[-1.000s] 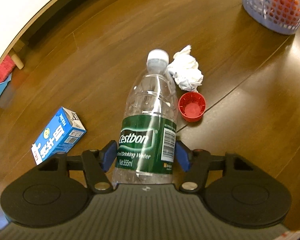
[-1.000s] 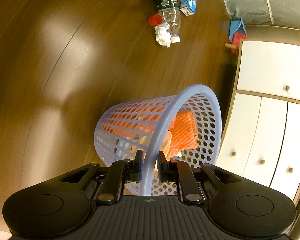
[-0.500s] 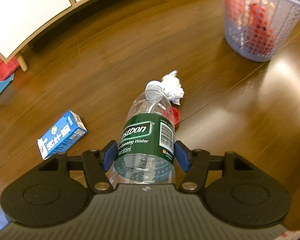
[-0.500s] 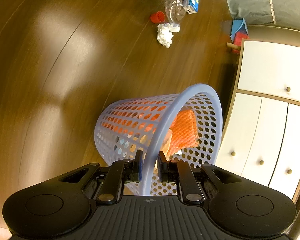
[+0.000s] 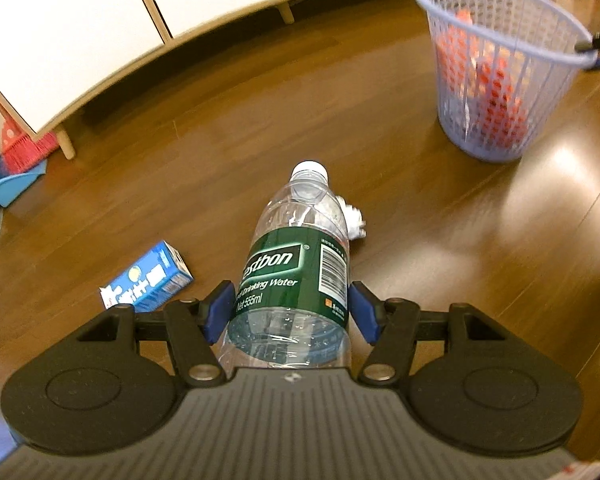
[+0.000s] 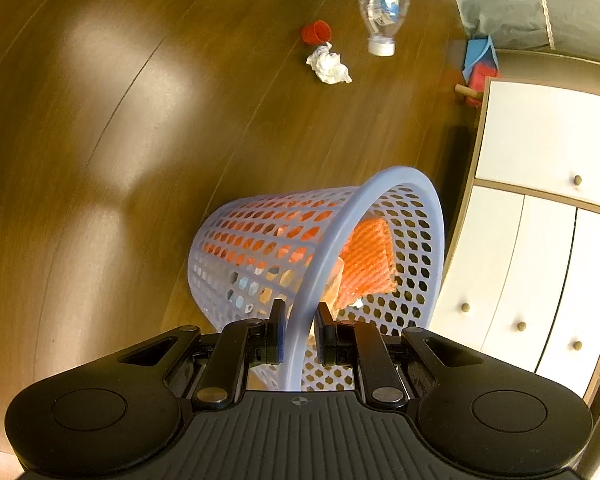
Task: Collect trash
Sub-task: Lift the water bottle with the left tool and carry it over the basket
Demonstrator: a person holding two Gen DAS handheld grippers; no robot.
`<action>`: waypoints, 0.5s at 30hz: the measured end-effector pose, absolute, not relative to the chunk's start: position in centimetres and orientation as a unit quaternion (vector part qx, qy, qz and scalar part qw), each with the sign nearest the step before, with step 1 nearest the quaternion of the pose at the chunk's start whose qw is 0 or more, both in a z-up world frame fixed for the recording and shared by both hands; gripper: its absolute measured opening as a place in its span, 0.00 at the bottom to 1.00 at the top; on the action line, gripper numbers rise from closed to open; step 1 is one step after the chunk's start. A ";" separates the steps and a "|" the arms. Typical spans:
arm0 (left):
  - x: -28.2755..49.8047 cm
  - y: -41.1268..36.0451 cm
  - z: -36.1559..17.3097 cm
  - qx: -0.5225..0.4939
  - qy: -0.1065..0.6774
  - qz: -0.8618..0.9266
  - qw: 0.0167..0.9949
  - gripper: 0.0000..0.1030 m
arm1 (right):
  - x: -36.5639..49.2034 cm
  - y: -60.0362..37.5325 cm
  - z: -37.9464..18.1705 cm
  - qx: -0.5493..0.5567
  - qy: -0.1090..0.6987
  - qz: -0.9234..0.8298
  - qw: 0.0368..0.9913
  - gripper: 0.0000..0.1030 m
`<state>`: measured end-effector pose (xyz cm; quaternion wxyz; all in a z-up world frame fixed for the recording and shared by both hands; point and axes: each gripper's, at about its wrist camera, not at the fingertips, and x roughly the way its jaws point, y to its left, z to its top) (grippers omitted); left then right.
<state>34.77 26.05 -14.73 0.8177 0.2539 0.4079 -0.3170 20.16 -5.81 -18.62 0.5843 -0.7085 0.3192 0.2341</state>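
Left wrist view. The left gripper (image 5: 291,312) is clamped on a clear plastic water bottle with a green label and white cap (image 5: 296,264), its blue pads (image 5: 219,312) pressed against the label band. The bottle is carried clear of the dark wooden floor (image 5: 260,120), cap pointing away. On the floor, near left, lies a small blue drink carton (image 5: 146,282); a crumpled white tissue (image 5: 354,222) shows just past the bottle's right shoulder. Far right stands the lilac perforated plastic waste basket (image 5: 496,80), orange material visible through its wall. A white cabinet on wooden legs (image 5: 100,32) runs along the far side.

Right wrist view. The right gripper (image 6: 298,336) is closed on the near rim of the basket (image 6: 260,248), which stands tilted with its mouth turned right. Orange netted wrapping (image 6: 370,264) and some paler scraps already lie inside. At the far end the bottle (image 6: 384,4) hangs above the floor, well apart from the basket; the tissue (image 6: 329,65) and a small red plastic cap (image 6: 316,33) lie just left of it.

Assessment. Some trash is binned. The bottle is in transit, not yet deposited. Carton, tissue and red cap remain on the floor. In my judgement roughly half the work is outstanding.
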 end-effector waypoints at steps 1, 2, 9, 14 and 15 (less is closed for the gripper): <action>34.7 26.0 -14.2 0.251 0.403 -0.318 0.821 0.56 | 20.2 -5.8 -18.6 -0.708 0.320 0.234 0.585 0.11; 34.5 25.9 -13.6 0.248 0.398 -0.319 0.824 0.56 | 20.3 -5.7 -18.5 -0.708 0.319 0.235 0.584 0.11; 33.2 23.9 -9.5 0.231 0.362 -0.340 0.837 0.56 | 20.1 -5.4 -18.5 -0.711 0.314 0.236 0.583 0.11; 32.2 21.8 -7.2 0.225 0.338 -0.360 0.840 0.56 | 19.9 -5.5 -18.6 -0.713 0.312 0.237 0.582 0.11; 32.0 21.3 -6.8 0.224 0.332 -0.366 0.840 0.56 | 19.8 -5.5 -18.6 -0.714 0.311 0.237 0.581 0.11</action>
